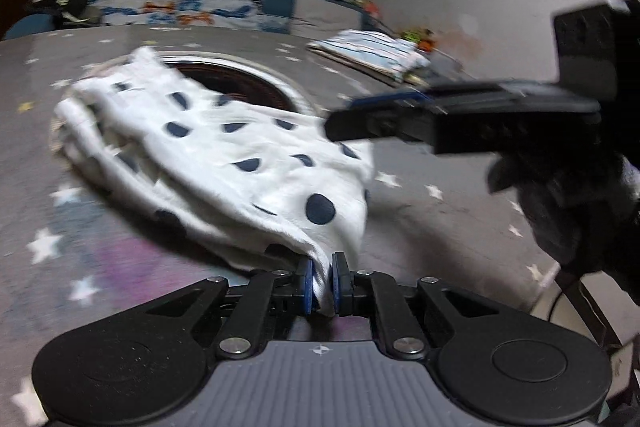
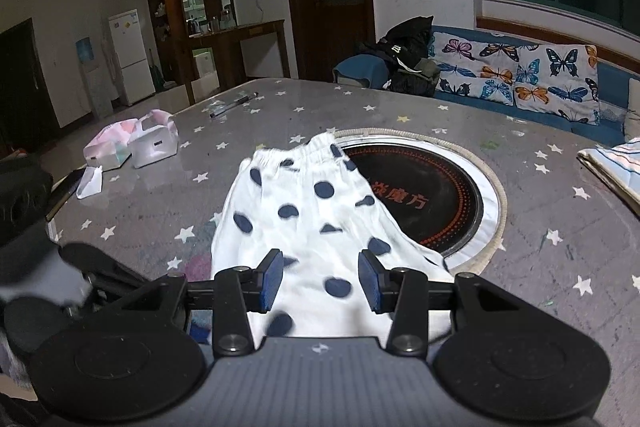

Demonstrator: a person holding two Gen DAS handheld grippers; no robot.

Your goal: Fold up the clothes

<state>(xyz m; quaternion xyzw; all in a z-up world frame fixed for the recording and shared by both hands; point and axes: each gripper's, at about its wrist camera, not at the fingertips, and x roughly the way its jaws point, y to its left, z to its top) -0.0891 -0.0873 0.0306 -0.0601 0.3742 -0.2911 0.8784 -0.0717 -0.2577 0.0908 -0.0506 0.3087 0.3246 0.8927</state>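
Observation:
A white garment with dark blue dots (image 1: 224, 155) lies on the grey star-patterned table (image 1: 440, 219), its elastic waistband (image 2: 308, 149) at the far end. My left gripper (image 1: 322, 281) is shut on a bunched edge of this cloth and lifts it slightly. The right gripper (image 2: 320, 285) hovers open over the near end of the dotted garment (image 2: 312, 223), cloth showing between its blue pads (image 2: 272, 279). In the left wrist view the right gripper (image 1: 400, 125) reaches in from the right above the garment.
A round black induction plate (image 2: 436, 199) is set into the table, partly under the garment. A folded striped cloth (image 1: 372, 53) lies at the far right. Small paper boxes (image 2: 136, 143) and a pen (image 2: 234, 105) sit at the left. A sofa with butterfly cushions (image 2: 520, 75) stands behind.

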